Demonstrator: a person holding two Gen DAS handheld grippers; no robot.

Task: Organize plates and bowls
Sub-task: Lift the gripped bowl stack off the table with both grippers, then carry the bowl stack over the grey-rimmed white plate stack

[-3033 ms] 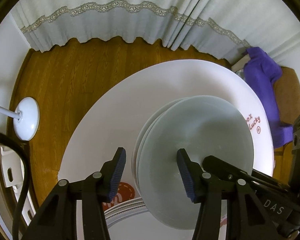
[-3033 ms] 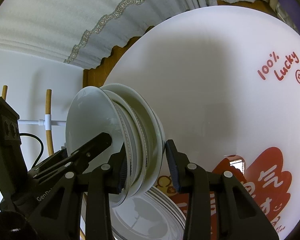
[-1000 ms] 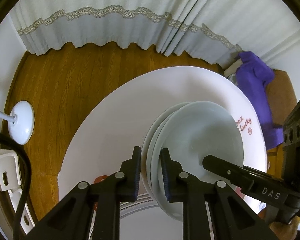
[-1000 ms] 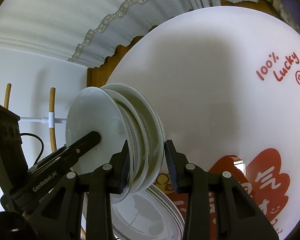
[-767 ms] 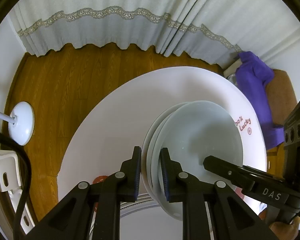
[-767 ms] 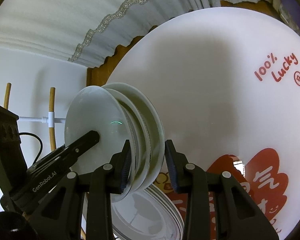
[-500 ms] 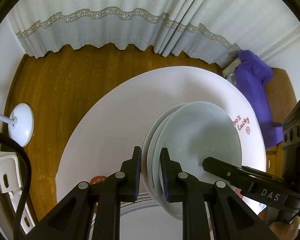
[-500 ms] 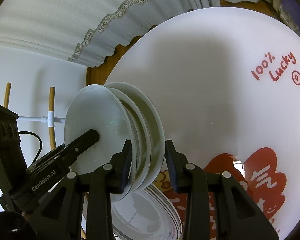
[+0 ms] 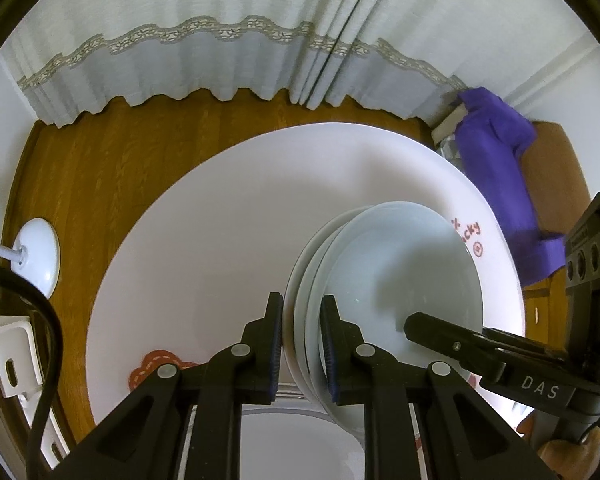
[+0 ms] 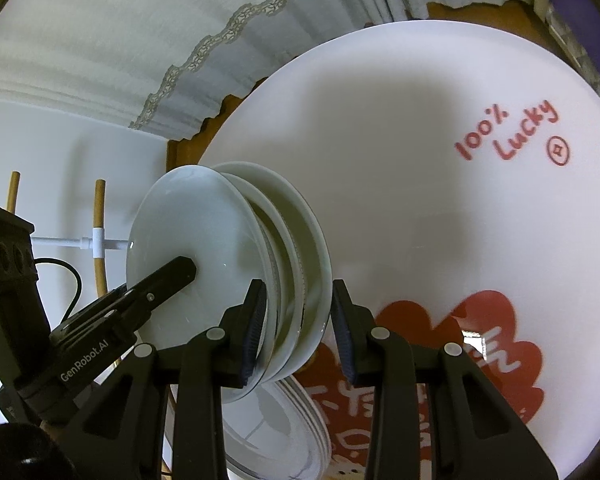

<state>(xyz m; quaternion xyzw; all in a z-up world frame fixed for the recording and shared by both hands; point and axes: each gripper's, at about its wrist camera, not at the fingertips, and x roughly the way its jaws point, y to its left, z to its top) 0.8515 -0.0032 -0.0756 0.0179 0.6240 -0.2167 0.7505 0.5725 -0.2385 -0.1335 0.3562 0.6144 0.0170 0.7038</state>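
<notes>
Between both tools, a stack of white plates (image 9: 400,280) hangs on edge above the round table (image 9: 220,220): left gripper (image 9: 302,346) clenched on its near rim, right gripper (image 10: 298,330) clamping the whole stack. Best kept level and lowered together onto the plates lying flat (image 10: 284,440) just below the fingers. Glossy, shallow, nested, slightly fanned.
</notes>
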